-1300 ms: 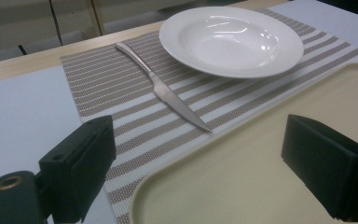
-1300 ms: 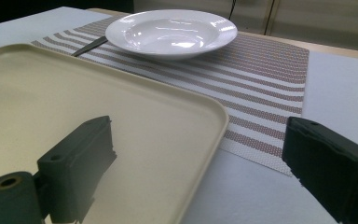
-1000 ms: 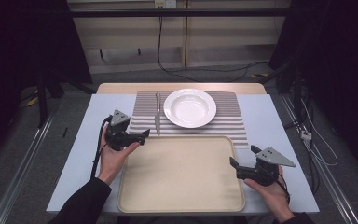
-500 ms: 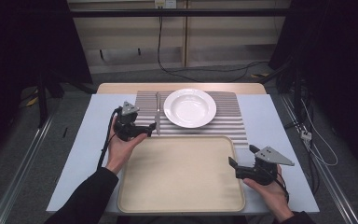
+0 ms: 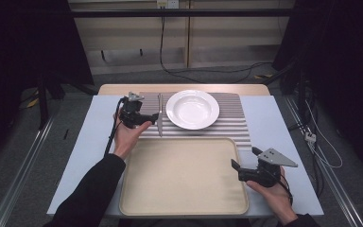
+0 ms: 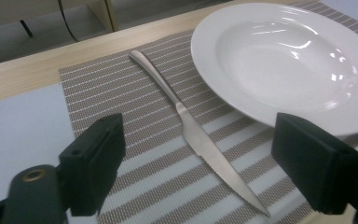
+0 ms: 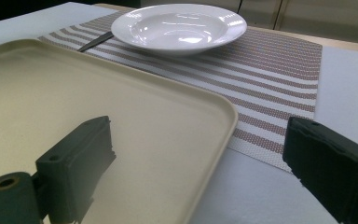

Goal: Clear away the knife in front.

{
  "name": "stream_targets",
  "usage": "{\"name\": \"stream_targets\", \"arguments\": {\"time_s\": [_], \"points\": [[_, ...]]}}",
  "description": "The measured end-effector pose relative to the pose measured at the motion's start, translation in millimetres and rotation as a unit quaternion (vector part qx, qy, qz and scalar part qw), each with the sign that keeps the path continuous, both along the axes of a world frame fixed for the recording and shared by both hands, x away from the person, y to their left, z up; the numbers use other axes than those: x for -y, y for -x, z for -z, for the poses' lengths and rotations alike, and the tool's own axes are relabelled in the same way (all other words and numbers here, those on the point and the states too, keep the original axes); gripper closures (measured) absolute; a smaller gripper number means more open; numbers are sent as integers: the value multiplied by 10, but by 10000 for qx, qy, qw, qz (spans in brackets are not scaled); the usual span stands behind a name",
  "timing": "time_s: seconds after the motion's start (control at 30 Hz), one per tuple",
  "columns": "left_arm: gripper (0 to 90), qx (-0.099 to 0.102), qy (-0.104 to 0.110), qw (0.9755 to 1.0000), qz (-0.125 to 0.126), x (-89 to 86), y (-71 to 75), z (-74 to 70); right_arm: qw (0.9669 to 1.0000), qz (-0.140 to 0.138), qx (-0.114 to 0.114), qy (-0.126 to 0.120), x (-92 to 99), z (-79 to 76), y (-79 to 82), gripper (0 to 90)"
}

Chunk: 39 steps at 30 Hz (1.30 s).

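Observation:
A steel knife [image 5: 159,121] lies on the striped placemat [image 5: 227,127], just left of a white deep plate [image 5: 192,109]. My left gripper [image 5: 152,118] hovers at the knife's left side. In the left gripper view the blade [image 6: 200,140] runs between the two open jaws, and neither pad touches it. These jaws have just been closing a little. My right gripper [image 5: 244,159] is held open at the right edge of the beige tray [image 5: 179,189], with nothing between its jaws [image 7: 200,172]. The right gripper view also has the plate [image 7: 177,25] and the knife's end [image 7: 95,42] farther off.
The beige tray [image 7: 121,107] lies in front of the placemat [image 7: 270,60] on the pale blue table top [image 5: 283,123]. A wooden strip [image 6: 23,79] runs along the table's far edge. Cables trail on the floor beyond.
My left gripper has moved away from the person and to the right, from beside the tray's far left corner up to the knife. The right gripper has stayed put.

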<state>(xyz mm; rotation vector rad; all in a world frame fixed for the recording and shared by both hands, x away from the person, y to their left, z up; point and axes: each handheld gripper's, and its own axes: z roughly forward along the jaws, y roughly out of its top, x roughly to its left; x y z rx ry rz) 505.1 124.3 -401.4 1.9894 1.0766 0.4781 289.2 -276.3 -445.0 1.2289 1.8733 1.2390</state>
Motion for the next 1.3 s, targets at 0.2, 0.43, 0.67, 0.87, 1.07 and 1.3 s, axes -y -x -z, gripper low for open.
{"name": "stream_targets", "arguments": {"time_s": [0.2, 0.43, 0.67, 0.87, 1.07, 1.3], "points": [[199, -250, -7, 9996, -149, 42, -296, 63, 10000, 1, -49, -54, 8, 8, -10, 86], [238, -516, 38, 9985, -185, 124, -542, 137, 10000, -27, -39, -43, 3, 8, -3, 86], [349, -527, -174, 9982, -236, 239, -731, 168, 10000, -45, -50, -35, 1, 9, -5, 88], [479, -628, -320, 9971, -278, 326, -889, 263, 10000, -65, -56, -45, 0, 9, -3, 90], [557, -813, -363, 9956, -277, 408, -994, 341, 9999, -82, -66, -52, 1, 11, -7, 92], [626, -964, -550, 9935, -262, 551, -1046, 446, 9999, -76, -37, -64, 1, 6, 0, 95]]}}
